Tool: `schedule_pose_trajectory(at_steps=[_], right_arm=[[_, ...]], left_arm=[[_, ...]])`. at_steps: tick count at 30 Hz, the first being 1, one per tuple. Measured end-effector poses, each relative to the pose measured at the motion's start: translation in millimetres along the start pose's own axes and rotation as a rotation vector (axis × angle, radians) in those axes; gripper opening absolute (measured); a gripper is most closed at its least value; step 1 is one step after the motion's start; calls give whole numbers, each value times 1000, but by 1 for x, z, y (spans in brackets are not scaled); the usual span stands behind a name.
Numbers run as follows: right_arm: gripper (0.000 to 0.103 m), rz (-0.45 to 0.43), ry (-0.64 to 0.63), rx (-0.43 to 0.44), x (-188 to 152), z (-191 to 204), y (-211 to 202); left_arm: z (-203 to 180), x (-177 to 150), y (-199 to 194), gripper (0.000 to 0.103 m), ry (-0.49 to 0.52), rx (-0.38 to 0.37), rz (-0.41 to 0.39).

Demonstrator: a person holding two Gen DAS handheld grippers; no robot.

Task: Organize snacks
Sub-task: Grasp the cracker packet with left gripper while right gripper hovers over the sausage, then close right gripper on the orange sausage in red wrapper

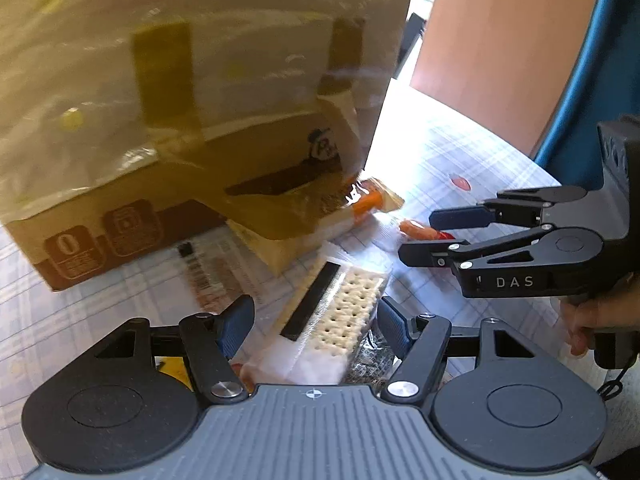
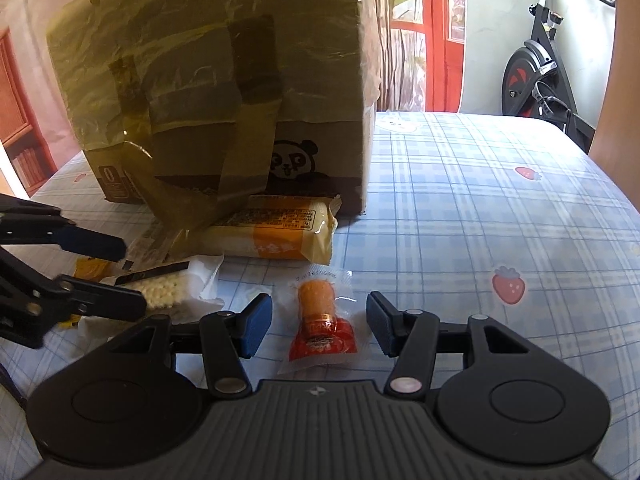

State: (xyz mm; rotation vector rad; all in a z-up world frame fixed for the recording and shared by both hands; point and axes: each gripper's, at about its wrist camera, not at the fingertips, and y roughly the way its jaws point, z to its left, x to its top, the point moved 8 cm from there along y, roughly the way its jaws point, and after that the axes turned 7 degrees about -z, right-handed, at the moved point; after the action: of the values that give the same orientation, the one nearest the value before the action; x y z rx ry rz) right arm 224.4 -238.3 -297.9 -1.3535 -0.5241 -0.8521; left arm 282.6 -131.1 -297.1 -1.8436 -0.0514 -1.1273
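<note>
Left hand-held gripper (image 1: 316, 326): jaws apart, straddling the cracker pack (image 1: 340, 312), long axis pointing away toward the cardboard box (image 1: 180, 100). Right hand-held gripper (image 2: 318, 326): jaws apart around the upright-lying sausage packet (image 2: 318, 322) on the table (image 2: 480, 220), untouched.

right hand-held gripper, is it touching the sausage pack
Apart. The right wrist view shows the sausage pack between the right hand-held gripper's open fingers, tablecloth visible either side.
</note>
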Motion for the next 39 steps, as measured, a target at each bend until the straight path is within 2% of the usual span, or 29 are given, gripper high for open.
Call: schedule_pose_trajectory(at_steps=[3,5,7,11,14,18,22,25,26,27,34,39], right_arm=[[56,-2,-2,0,0,0,0],[56,-1,-1,0,0,0,0],[56,-1,-1,2,0,0,0],[56,-2,-3,-1,0,0,-1],[56,-1,-12,-6,0,1,0],[58,-1,-30,-11,-1,3,1],[58,0,-47,-18,0,4,4],[50,3,-69,-36,-1,4,4],[42,2,-70,-38,-1,4,3],[40,5,-65,-33,-1,3,3],[37,6,-37,1,-7,7,-9],[37,-18,-10,32,-5,14,-22]], left_arm=[[-2,-4,5,70,13,1,10],[-2,-7,5,63,23,5,13],[0,-9,2,62,30,43,16],[5,-13,-4,61,-27,83,4],[3,-15,-5,62,-27,103,-11],[4,-13,0,62,-47,97,-6],[4,-14,-3,58,-60,90,-18],[3,-12,-12,57,-89,87,-46],[3,-11,-15,57,-98,83,-54],[2,-11,-18,57,-106,80,-64],[3,-8,-42,56,-147,78,-113],[6,-7,-60,54,-178,102,-152]])
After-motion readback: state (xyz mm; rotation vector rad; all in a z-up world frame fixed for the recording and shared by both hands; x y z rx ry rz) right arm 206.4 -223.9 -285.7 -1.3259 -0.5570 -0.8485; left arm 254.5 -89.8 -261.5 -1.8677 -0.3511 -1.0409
